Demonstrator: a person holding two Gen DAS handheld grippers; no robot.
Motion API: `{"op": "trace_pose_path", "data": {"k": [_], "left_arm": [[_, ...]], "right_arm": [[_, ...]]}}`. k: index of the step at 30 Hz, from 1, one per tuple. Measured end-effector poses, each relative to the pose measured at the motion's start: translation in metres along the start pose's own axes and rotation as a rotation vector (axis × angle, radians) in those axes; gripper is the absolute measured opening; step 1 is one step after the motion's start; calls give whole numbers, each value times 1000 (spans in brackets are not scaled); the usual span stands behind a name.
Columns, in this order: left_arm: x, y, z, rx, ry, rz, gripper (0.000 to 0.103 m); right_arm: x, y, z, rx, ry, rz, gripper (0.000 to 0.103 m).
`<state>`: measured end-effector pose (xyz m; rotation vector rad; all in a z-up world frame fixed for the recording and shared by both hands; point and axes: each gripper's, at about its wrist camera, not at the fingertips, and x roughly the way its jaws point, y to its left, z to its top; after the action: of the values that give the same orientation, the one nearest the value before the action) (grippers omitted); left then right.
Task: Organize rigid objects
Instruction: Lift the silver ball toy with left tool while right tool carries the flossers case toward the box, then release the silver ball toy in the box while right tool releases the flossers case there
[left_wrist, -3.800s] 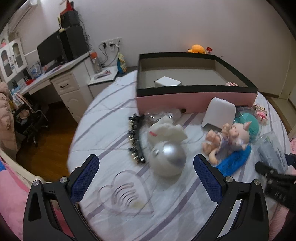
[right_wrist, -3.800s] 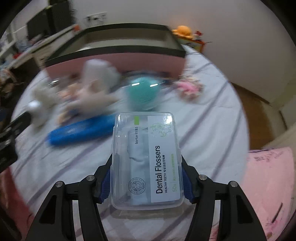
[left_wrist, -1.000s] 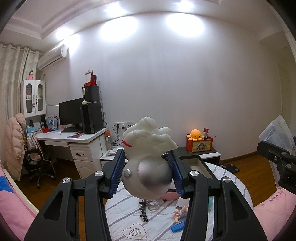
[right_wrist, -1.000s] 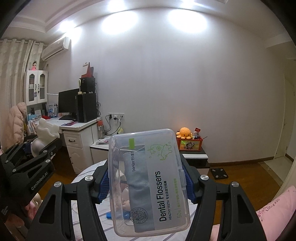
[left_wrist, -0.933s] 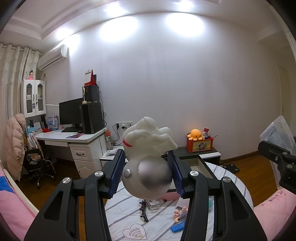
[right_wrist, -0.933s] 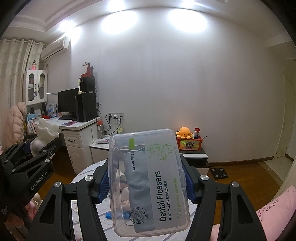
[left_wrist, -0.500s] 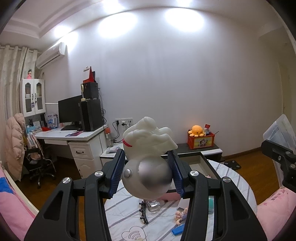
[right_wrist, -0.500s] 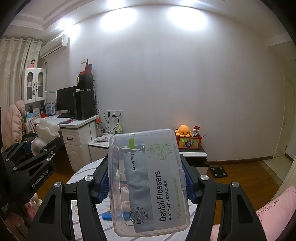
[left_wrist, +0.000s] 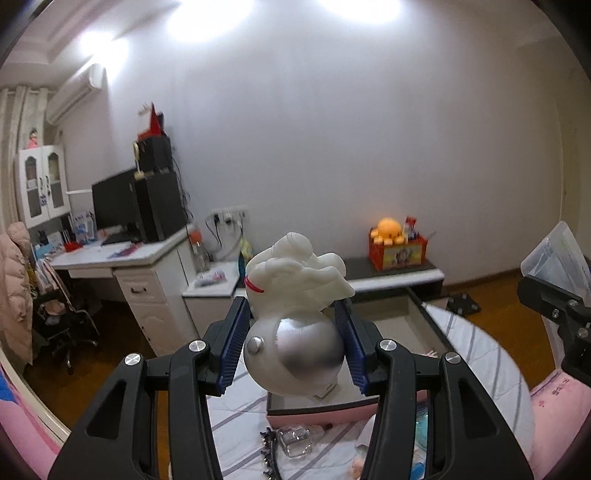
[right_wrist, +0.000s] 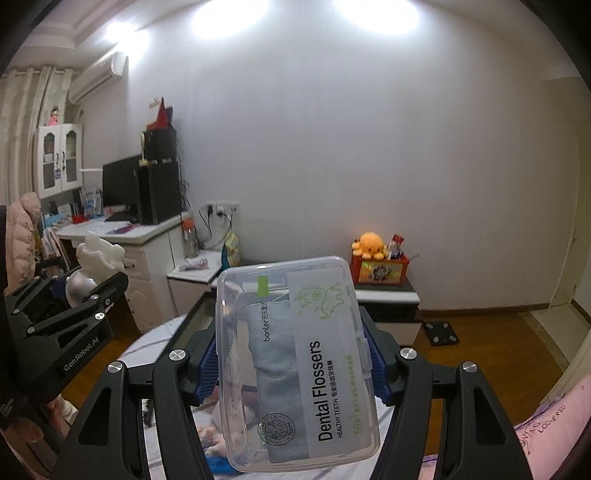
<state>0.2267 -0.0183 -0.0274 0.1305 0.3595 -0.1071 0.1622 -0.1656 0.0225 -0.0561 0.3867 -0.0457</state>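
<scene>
Flosser box (right_wrist: 295, 365) and figurine (left_wrist: 295, 321), seemingly both gripped.

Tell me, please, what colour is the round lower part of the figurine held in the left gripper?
Silver, under a white top; the figurine shows best in the left wrist view.

We see a white figurine on a silver metallic ball (left_wrist: 295, 332) raised upright above the pink storage box with black rim (left_wrist: 424, 321). A clear plastic Dental Flossers case with white label (right_wrist: 299, 362) is held tilted, also above that box.
</scene>
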Motion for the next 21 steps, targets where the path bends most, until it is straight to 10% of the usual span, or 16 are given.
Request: {"op": "trace_pose_path", "data": {"k": [21], "left_arm": [[177,-20,-35,-10,313,-90,49]], "right_arm": [[194,1,-31,-64,359,59,65]]}}
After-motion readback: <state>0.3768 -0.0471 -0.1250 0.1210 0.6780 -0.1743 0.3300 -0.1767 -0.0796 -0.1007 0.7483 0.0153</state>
